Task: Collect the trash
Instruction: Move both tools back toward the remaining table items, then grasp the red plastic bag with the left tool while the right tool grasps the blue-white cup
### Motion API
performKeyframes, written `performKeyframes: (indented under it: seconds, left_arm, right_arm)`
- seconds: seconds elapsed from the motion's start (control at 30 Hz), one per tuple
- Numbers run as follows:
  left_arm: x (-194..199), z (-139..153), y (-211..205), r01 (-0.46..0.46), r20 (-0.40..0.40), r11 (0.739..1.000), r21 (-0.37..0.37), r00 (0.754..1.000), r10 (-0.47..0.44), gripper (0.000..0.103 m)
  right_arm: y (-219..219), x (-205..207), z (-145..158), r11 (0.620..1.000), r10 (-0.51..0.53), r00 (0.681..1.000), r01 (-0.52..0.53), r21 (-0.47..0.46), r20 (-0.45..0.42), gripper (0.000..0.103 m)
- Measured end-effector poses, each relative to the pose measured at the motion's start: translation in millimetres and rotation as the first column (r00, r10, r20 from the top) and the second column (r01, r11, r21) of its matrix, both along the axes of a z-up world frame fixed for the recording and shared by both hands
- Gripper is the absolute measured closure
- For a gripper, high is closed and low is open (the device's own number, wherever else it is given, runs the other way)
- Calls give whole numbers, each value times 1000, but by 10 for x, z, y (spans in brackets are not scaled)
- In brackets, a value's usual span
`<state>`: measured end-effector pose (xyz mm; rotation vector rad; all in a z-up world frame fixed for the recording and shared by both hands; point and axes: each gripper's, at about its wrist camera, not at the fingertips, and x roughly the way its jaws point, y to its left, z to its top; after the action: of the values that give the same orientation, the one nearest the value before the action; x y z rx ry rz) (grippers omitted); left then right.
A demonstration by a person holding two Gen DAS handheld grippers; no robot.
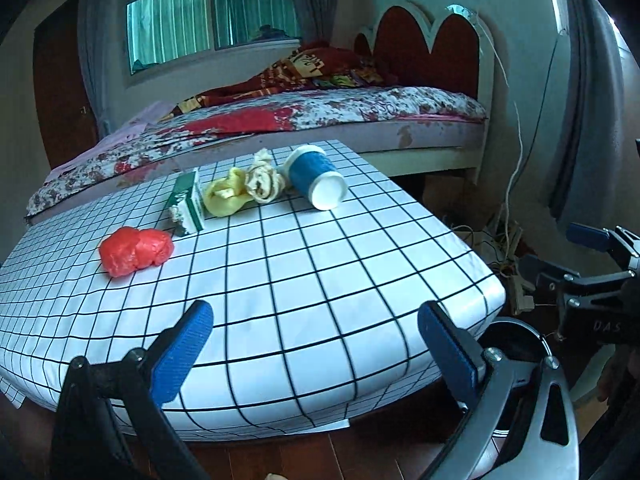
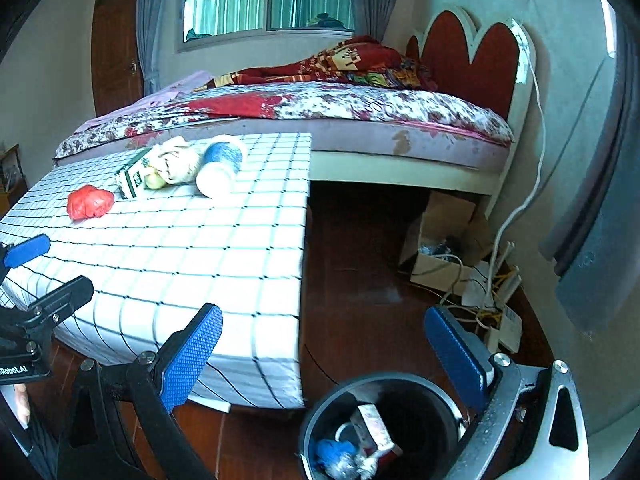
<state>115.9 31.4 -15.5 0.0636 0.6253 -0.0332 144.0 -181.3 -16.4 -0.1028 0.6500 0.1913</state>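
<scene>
Trash lies in a row at the far side of a low table (image 1: 320, 280) covered in white grid-patterned cloth: a red crumpled bag (image 1: 135, 250) (image 2: 89, 201), a green-and-white carton (image 1: 187, 204) (image 2: 132, 179), a yellow wad (image 1: 226, 196), a crumpled beige tissue (image 1: 263, 179) (image 2: 178, 162) and a blue paper cup (image 1: 316, 178) (image 2: 221, 165) on its side. My left gripper (image 1: 316, 354) is open over the table's near edge, holding nothing. My right gripper (image 2: 320, 356) is open above a black bin (image 2: 380, 424) on the floor, which holds a small box and crumpled blue and silver scraps.
A bed (image 1: 280, 120) with a floral cover and red heart headboard (image 2: 472, 52) stands just behind the table. A cardboard box (image 2: 444, 240), cables and a power strip (image 2: 500, 320) clutter the wooden floor by the right wall. A person's fingers (image 2: 22, 404) show at the left edge.
</scene>
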Motion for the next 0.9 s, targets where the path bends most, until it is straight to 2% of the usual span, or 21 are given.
performKeyframes:
  seconds: [0.2, 0.4, 0.6, 0.7, 0.9]
  left_arm:
    - [-4, -38, 472, -91, -1, 996, -4, 996, 91, 1]
    - [-43, -74, 1022, -193, -4, 981, -17, 981, 193, 1]
    - [17, -138, 1477, -269, -17, 963, -13, 963, 268, 1]
    - [167, -140, 1635, -288, -24, 958, -7, 957, 288, 1]
    - [565, -174, 1861, -291, -58, 956, -30, 956, 289, 4]
  right_arm:
    - [503, 127, 31, 998, 65, 998, -65, 3, 4, 1]
    - [967, 246, 29, 992, 127, 992, -127, 12, 10, 1]
    - [1242, 500, 52, 990, 128, 992, -128, 53, 4, 1]
    - [1298, 728, 68, 990, 108, 994, -108, 94, 1, 1]
    - [1497, 1177, -23, 995, 104, 992, -104, -7, -71, 1]
